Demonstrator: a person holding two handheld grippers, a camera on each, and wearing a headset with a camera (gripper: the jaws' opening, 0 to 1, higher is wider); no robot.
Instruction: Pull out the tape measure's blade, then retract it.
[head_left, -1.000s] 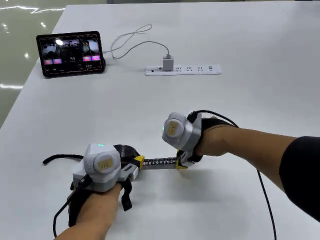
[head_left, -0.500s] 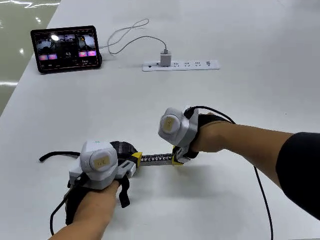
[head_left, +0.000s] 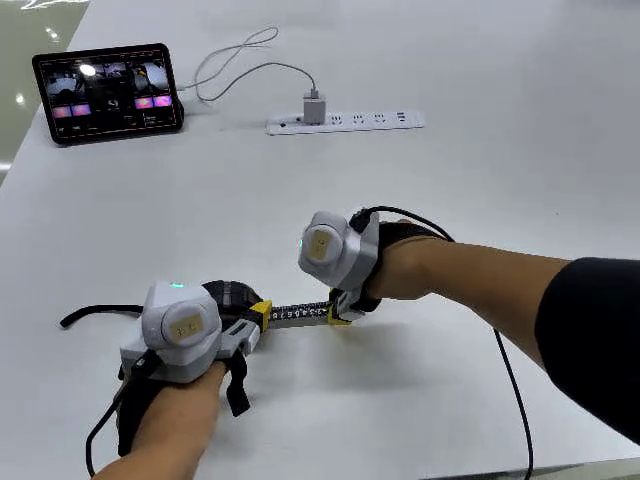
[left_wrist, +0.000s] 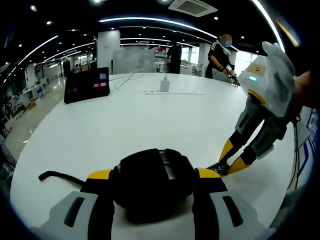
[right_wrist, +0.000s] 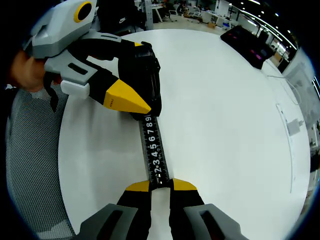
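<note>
The left gripper (left_wrist: 155, 176), a grey hand-held tool with yellow-tipped jaws, is clamped on the black, rounded plastic tape measure case (right_wrist: 145, 70), with one jaw pressed against each side of it. In the head view the case rests on the white tabletop (head_left: 470, 170) at about 7 o'clock. A thin black strap (head_left: 88, 316) trails from the case toward 9 o'clock. From the mouth of the case, a narrow dark measuring blade with pale numerals (right_wrist: 153, 152) runs out flat along the table toward 3 o'clock. A short length is drawn out, showing the numerals 2 to 9. The right gripper (right_wrist: 160, 186), of the same grey and yellow build, is at the far end of the blade. Its jaws are drawn almost together and pinch the blade's tip between the yellow pads. The hand holding it reaches in from 4 o'clock, and a black cable (head_left: 515, 390) hangs off its wrist. Farther up the table, at 12 o'clock, lies a long white power strip (head_left: 360, 121) with a white charger plug (head_left: 314, 106) seated in it. A white cord (head_left: 240, 66) loops from the plug toward a dark rectangular tablet with a lit screen (head_left: 108, 92), which is propped at 11 o'clock, well apart from both grippers.
</note>
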